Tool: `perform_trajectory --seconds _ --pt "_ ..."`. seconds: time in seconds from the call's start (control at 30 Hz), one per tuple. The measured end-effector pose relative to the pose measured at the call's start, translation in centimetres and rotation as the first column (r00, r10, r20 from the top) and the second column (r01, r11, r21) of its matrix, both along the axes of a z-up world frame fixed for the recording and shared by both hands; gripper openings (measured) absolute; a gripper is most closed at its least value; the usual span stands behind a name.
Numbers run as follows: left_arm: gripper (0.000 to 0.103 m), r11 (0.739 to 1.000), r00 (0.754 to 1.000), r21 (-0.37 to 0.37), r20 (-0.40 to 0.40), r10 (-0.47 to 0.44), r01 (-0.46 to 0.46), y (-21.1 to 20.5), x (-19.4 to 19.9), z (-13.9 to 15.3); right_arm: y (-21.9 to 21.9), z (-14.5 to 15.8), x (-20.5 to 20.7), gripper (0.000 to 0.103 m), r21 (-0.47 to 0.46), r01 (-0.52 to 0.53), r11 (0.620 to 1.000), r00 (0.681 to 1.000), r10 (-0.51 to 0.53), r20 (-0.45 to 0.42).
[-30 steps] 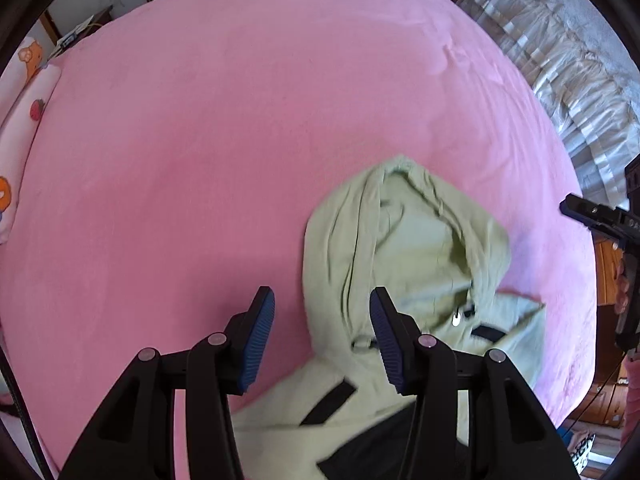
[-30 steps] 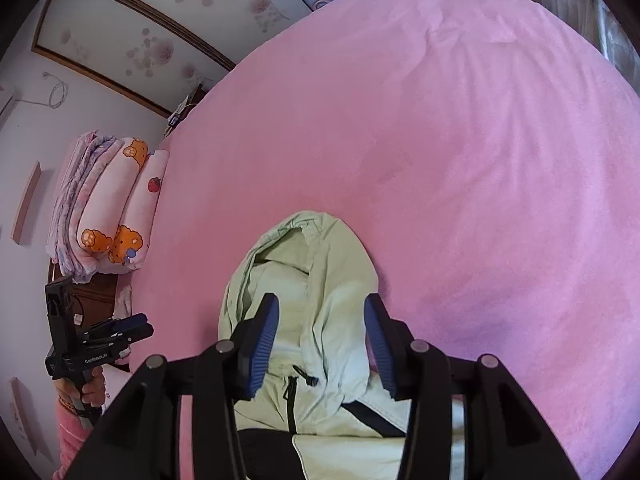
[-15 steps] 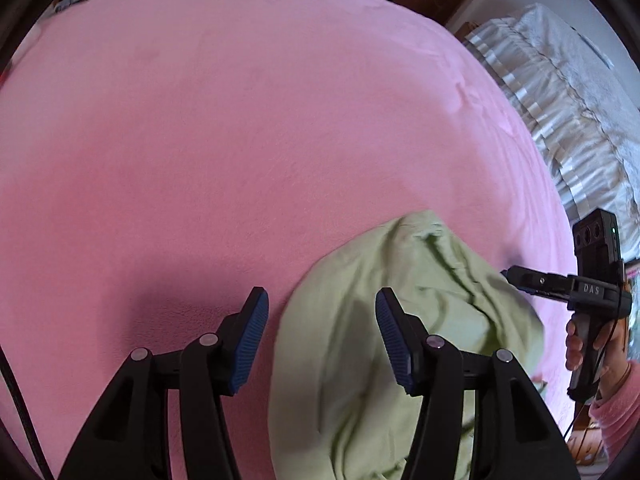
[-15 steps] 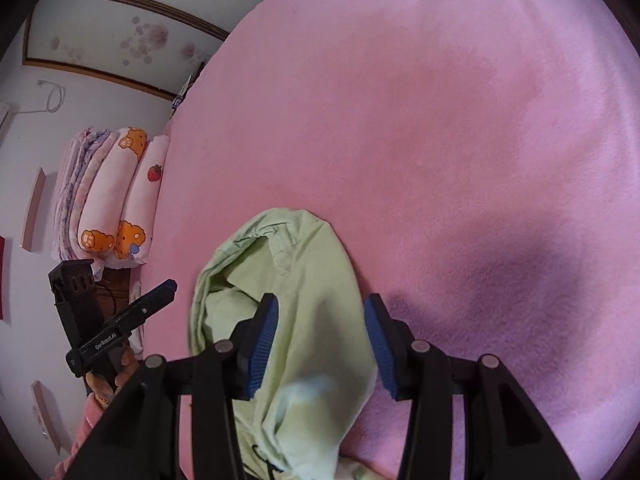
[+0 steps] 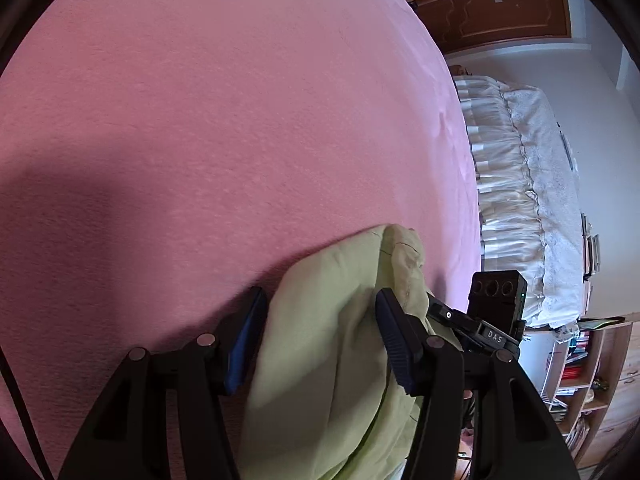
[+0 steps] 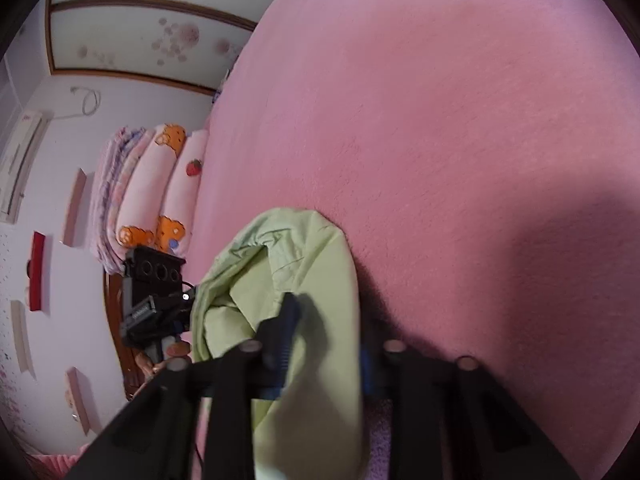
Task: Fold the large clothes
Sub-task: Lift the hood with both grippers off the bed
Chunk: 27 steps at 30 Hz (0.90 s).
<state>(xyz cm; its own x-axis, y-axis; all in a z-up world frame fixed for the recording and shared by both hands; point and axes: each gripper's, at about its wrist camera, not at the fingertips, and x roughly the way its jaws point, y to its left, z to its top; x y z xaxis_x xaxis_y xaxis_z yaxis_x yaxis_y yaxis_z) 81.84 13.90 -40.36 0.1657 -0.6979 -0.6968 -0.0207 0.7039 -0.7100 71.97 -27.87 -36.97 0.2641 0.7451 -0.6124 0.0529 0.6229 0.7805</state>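
Note:
A pale green hooded jacket (image 5: 328, 280) lies bunched on the pink bed cover (image 5: 200, 120). Low over the cover, my left gripper (image 5: 320, 328) is open, with the hood's folded cloth between its blue pads; the left pad stands clear of the cloth. Beyond the hood my right gripper (image 5: 452, 316) shows in a hand. In the right wrist view the jacket (image 6: 288, 240) fills my right gripper (image 6: 324, 340), whose jaws are closing on the hood cloth; the cloth drapes over and hides its right finger. My left gripper (image 6: 176, 300) sits at the hood's left side.
A white frilled bedspread (image 5: 520, 200) runs along the pink cover's right edge, with a bookshelf (image 5: 580, 360) and a wooden cabinet (image 5: 500, 4) behind. Rolled pink quilts with bear prints (image 6: 152, 184) are stacked against the wall to the left. The pink cover (image 6: 440, 120) stretches far ahead.
Both grippers sank towards the bed and closed in on the hood from opposite sides. The right jaws narrowed onto the cloth. The jacket's dark panels and zip dropped out of view.

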Motion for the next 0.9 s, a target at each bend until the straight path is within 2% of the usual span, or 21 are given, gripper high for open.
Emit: perform_trajectory --seconds 0.03,0.1,0.13,0.23,0.4,0.57,0.67,0.77,0.9 --pt "0.041 1.000 1.000 0.005 0.002 0.003 -0.003 -0.4 -0.1 0.0 0.0 0.0 0.0 0.015 0.001 0.010 1.000 1.000 -0.010 0.005" --pt "0.032 1.000 1.000 0.018 0.005 0.017 -0.017 -0.9 -0.3 0.2 0.0 0.2 -0.3 0.009 0.019 0.046 0.999 0.999 -0.046 0.024" --pt "0.020 1.000 1.000 0.021 0.008 0.016 -0.016 -1.1 -0.5 0.6 0.0 0.3 -0.3 0.006 0.021 0.060 0.998 0.998 -0.060 0.034" --pt "0.010 1.000 0.999 0.028 0.054 -0.004 0.002 -1.9 -0.9 2.5 0.1 1.1 -0.4 0.004 0.009 0.077 0.997 0.996 -0.078 0.054" --pt "0.010 0.998 0.977 0.051 0.208 -0.048 0.038 -2.9 -2.9 8.5 0.2 5.8 -1.3 0.003 -0.039 0.074 0.996 0.985 -0.067 0.161" --pt "0.010 0.994 0.946 0.064 0.306 -0.106 0.091 -2.6 -6.4 13.7 0.0 11.2 -3.4 0.003 -0.049 0.054 0.997 0.970 -0.040 0.239" --pt "0.010 0.990 0.929 0.071 0.341 -0.141 0.124 -2.3 -9.0 16.3 0.1 14.3 -5.8 0.003 -0.058 0.021 0.998 0.957 -0.004 0.290" --pt "0.010 0.984 0.894 0.080 0.410 -0.178 0.160 -2.1 -12.6 18.9 0.2 16.6 -8.7 0.003 -0.059 -0.004 0.998 0.941 0.024 0.338" --pt "0.010 0.978 0.860 0.076 0.465 -0.209 0.197 -1.3 -17.7 20.3 0.7 18.6 -13.6 0.003 -0.075 -0.034 0.997 0.908 0.063 0.415"
